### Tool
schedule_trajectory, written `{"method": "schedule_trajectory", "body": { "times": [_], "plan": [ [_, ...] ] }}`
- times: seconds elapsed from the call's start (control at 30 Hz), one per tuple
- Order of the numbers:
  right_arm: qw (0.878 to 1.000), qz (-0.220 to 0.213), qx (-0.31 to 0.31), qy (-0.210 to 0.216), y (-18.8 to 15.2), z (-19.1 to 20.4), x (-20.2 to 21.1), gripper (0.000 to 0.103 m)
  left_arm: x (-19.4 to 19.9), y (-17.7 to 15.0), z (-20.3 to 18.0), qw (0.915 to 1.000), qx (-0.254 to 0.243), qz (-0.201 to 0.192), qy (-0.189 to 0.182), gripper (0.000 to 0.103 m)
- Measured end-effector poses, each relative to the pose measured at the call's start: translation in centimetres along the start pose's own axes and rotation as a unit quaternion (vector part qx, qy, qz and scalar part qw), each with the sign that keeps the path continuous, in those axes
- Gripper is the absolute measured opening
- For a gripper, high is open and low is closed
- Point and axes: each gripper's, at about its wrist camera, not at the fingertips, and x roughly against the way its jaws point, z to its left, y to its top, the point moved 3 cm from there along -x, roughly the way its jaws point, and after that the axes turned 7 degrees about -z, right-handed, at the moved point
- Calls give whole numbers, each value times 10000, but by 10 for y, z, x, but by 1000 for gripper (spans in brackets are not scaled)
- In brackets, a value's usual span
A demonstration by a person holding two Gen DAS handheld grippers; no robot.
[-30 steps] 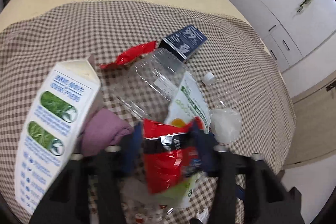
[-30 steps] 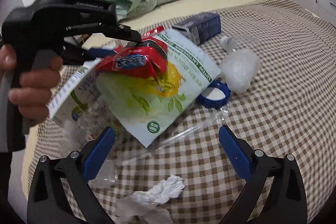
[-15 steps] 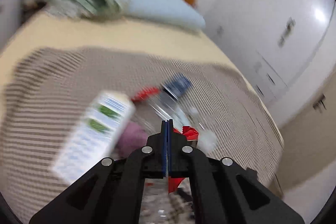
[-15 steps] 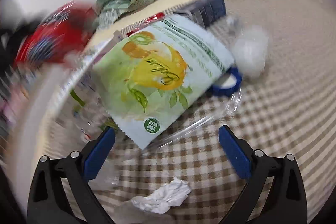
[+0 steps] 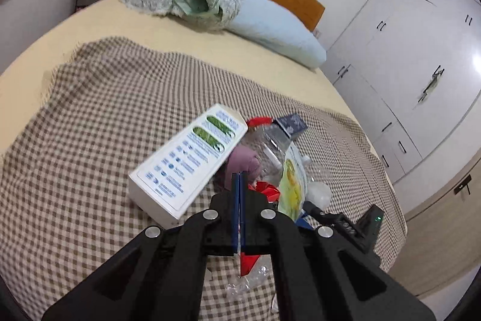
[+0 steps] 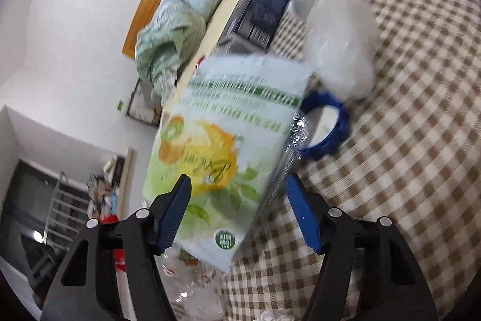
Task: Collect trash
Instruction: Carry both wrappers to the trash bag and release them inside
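Left wrist view
Left gripper (image 5: 239,194): fingers pressed together, a red wrapper (image 5: 249,259) pinched between them, its tail hanging below the pads.
Carton (image 5: 189,163): white, lying tilted on the checked blanket (image 5: 90,116), just left of the fingers.
Pile: purple cloth (image 5: 244,163), clear bottle (image 5: 275,146), dark box (image 5: 292,125) and green pouch (image 5: 291,181) crowd together right of the carton, touching one another.
Open room: the blanket's left half is bare up to its frayed edge; beyond it the cream sheet (image 5: 90,20) runs to the pillow (image 5: 275,35).
Right edge: the blanket falls off the bed near the wardrobe (image 5: 421,65).

Right wrist view
Right gripper (image 6: 240,212): fingers closing, one on each side of the pouch's (image 6: 228,146) lower end; pads not yet pressing it.
Blue ring (image 6: 326,128): on the blanket (image 6: 421,140), just right of the pouch, partly under it.
Clear bag (image 6: 342,50): crumpled, beside the box (image 6: 258,11).
Open room: bare blanket to the right of the fingers.
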Motion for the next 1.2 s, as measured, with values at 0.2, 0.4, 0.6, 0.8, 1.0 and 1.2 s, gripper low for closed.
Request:
{"method": "schedule_trajectory", "body": {
  "times": [0.2,0.4,0.6,0.8,1.0,1.2],
  "plan": [
    [9977,409,-426,329,-5,6,24,64,-2,1,10,9999,8,48,141,0],
    [9922,945,-747,315,-36,1,15,64,0,1,15,9999,69,76,134,0],
    [9905,1053,-817,343,-43,14,1,64,4,0,10,9999,-2,33,105,0],
    [9895,1041,-919,399,-45,16,-13,22,2,-4,8,9999,-22,93,116,0],
    [9923,788,-830,469,-39,31,4,7,5,-3,7,9999,-59,38,129,0],
    [9970,495,205,562,-41,85,32,1,18,-1,-9,9997,-188,-101,94,0]
  ]
}}
